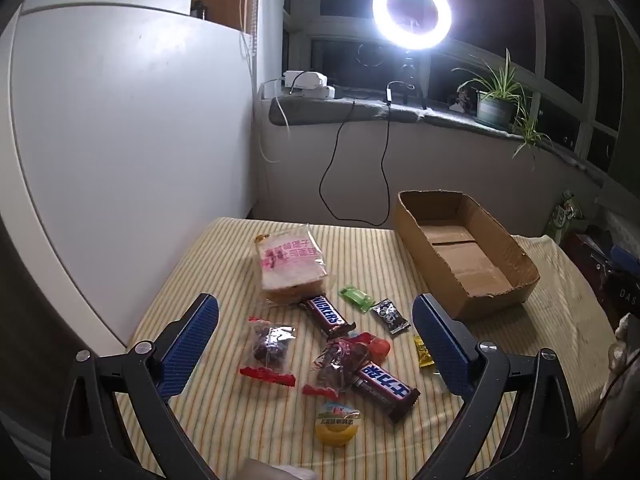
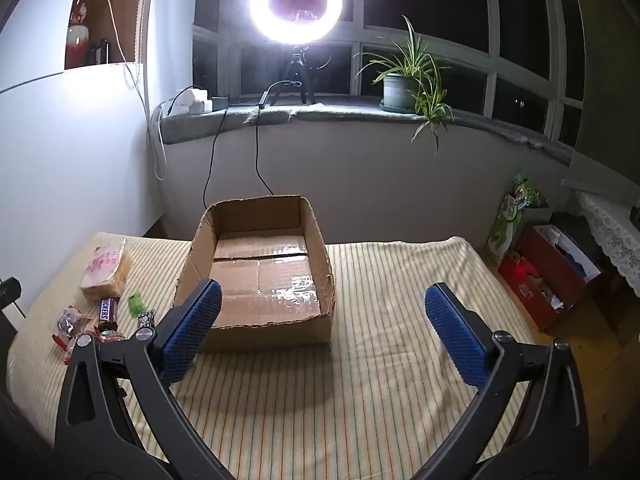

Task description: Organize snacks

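Nearest to my left camera is the round yellow jelly cup (image 1: 337, 426), at about 6 o'clock on the striped cloth (image 1: 224, 400) that covers the bench. My left gripper (image 1: 316, 344) hovers above the snacks with its jaws spread wide and nothing between the blue pads (image 1: 188, 344). Just past the jelly cup lies a Snickers bar with Chinese letters (image 1: 386, 390), touching a clear packet with red ends (image 1: 340, 364). At 9 o'clock from that packet is a second such packet with dark fruit inside (image 1: 270, 350). Another Snickers bar (image 1: 328, 316) lies at the centre, and its far end touches the wrapped slice of bread (image 1: 288, 270) at 12 o'clock. A green candy (image 1: 356, 298), a small black sachet (image 1: 390, 316) and a yellow sachet (image 1: 423, 352) lie toward 3 o'clock, apart from each other. The cardboard box (image 1: 516, 280) stands at 2 o'clock, open on top, and I see no snack inside it. In my right camera the right gripper (image 2: 320, 332) is also spread wide and holds nothing; the box is just beyond its left pad. A ring light (image 2: 296, 4) shines on the window sill at 12 o'clock, with a potted plant (image 2: 400, 84) at 1 o'clock.
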`<state>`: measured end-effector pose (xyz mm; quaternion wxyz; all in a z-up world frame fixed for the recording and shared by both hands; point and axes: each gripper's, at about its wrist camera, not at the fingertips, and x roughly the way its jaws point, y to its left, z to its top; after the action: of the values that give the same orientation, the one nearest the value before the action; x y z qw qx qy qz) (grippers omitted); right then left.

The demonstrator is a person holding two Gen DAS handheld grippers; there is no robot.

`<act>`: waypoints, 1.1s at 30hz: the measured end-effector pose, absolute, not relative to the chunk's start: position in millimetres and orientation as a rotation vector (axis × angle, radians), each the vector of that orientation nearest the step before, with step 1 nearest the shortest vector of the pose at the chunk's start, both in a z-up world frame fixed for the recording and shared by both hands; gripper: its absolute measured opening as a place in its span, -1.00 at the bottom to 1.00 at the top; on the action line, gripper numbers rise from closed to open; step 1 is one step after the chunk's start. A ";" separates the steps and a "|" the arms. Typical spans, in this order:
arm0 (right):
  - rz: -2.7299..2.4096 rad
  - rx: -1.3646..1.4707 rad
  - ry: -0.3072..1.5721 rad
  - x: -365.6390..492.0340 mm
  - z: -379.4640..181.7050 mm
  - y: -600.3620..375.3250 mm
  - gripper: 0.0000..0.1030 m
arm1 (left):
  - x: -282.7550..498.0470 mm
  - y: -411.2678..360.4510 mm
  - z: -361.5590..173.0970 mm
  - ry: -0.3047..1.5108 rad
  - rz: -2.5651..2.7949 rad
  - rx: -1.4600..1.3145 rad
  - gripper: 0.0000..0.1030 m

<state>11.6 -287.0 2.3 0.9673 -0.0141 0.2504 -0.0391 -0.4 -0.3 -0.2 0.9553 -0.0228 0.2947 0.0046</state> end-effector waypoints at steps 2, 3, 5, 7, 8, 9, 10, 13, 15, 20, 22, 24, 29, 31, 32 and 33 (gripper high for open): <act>-0.080 -0.036 0.515 11.6 1.9 -287.9 1.00 | -0.9 -0.5 -0.3 0.597 0.007 -0.042 0.90; -0.089 -0.063 0.506 11.1 1.7 -286.2 1.00 | -1.3 -0.6 0.5 0.595 0.005 -0.040 0.90; -0.093 -0.083 0.505 10.9 1.3 -283.8 1.00 | 1.3 -1.7 3.7 0.598 0.017 -0.039 0.90; -0.090 -0.070 0.505 10.8 1.4 -285.2 1.00 | -1.2 3.9 3.4 0.593 0.016 -0.057 0.90; -0.088 -0.065 0.509 11.2 1.6 -285.5 1.00 | 0.2 6.6 3.7 0.596 0.015 -0.064 0.90; -0.087 -0.063 0.510 11.2 1.1 -285.5 1.00 | -0.1 5.2 4.8 0.594 0.015 -0.057 0.90; -0.088 -0.062 0.512 11.7 0.3 -285.1 1.00 | 0.1 5.4 6.6 0.596 0.018 -0.057 0.90; -0.087 -0.059 0.514 11.9 0.9 -285.6 1.00 | -1.2 7.6 1.5 0.589 0.021 -0.072 0.90; -0.086 -0.059 0.514 12.0 0.9 -286.1 1.00 | -1.6 7.4 1.9 0.587 0.022 -0.071 0.90; -0.088 -0.058 0.512 11.5 0.6 -285.6 1.00 | -3.7 5.0 3.0 0.582 0.022 -0.067 0.90; -0.087 -0.056 0.513 11.7 1.2 -286.0 1.00 | -3.9 4.1 4.0 0.581 0.022 -0.065 0.90; -0.084 -0.055 0.516 12.2 1.6 -286.5 1.00 | -3.1 4.3 5.6 0.582 0.019 -0.066 0.90; -0.085 -0.056 0.514 11.3 0.7 -285.9 1.00 | -2.9 3.4 6.4 0.582 0.015 -0.067 0.90; -0.087 -0.054 0.513 11.1 1.0 -285.9 1.00 | -2.7 2.7 6.1 0.583 0.015 -0.069 0.90; -0.088 -0.054 0.514 11.3 0.7 -286.3 1.00 | -2.7 2.9 6.0 0.584 0.014 -0.070 0.90; -0.086 -0.054 0.515 11.2 1.1 -286.2 1.00 | -2.5 2.6 6.1 0.584 0.014 -0.070 0.90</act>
<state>11.2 -286.2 1.1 0.9658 -0.0266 0.2545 -0.0426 -2.5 2.6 6.1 0.9570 -0.0344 0.2880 0.0068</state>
